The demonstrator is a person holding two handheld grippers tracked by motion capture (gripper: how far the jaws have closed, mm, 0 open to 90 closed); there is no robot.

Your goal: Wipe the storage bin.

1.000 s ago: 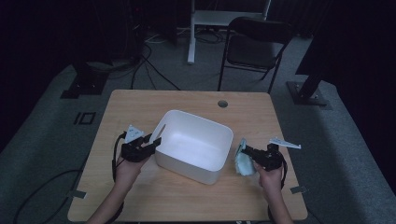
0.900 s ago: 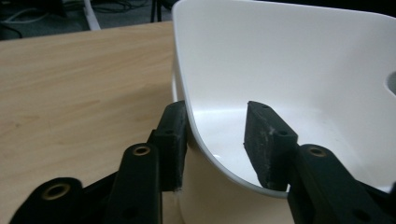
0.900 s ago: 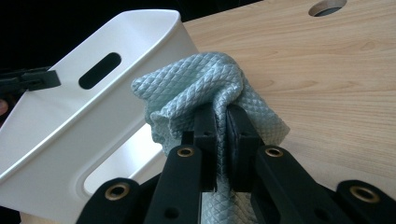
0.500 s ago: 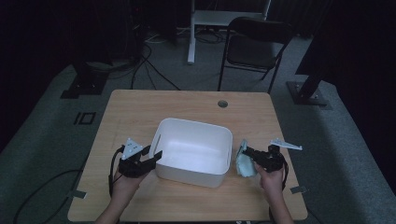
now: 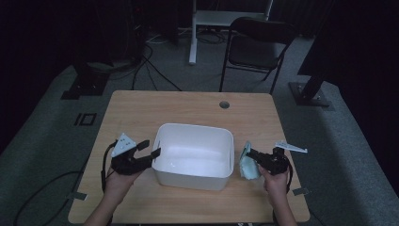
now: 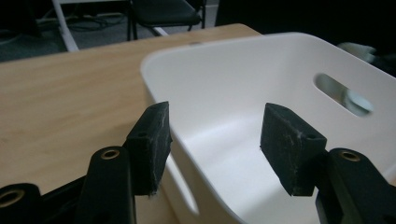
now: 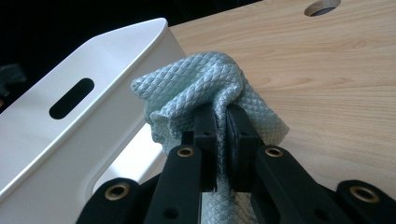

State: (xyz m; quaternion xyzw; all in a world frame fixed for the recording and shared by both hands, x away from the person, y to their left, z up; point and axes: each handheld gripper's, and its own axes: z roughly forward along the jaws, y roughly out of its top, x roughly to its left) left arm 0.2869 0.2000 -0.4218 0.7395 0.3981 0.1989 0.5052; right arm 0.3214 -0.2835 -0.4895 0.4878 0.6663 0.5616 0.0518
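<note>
A white plastic tub [image 5: 193, 127] stands empty in the middle of the wooden table [image 5: 188, 106]. My left gripper [image 5: 151, 147] is at the tub's left wall. In the left gripper view the tub's rim [image 6: 243, 60] runs between the jaws of the left gripper [image 6: 217, 126]. They have just been opening, and the pads [image 6: 152, 135] stand clear of the plastic. To the right of the tub, my right gripper [image 5: 251, 154] is shut on a pale green quilted cloth [image 5: 247, 167]. The bunched cloth [image 7: 201, 79] is pinched in the right gripper [image 7: 223, 114] beside the tub's slotted wall [image 7: 70, 70].
A round cable hole [image 5: 224, 104] sits near the table's far edge. A black folding chair [image 5: 256, 42] and a white stand leg [image 5: 193, 33] are on the floor beyond. Bare wood lies behind the tub and along the near edge.
The tub has swung from skewed to square with the table and slid a little nearer. The left gripper came back with it and its jaws widened. The right gripper and cloth stayed put.
</note>
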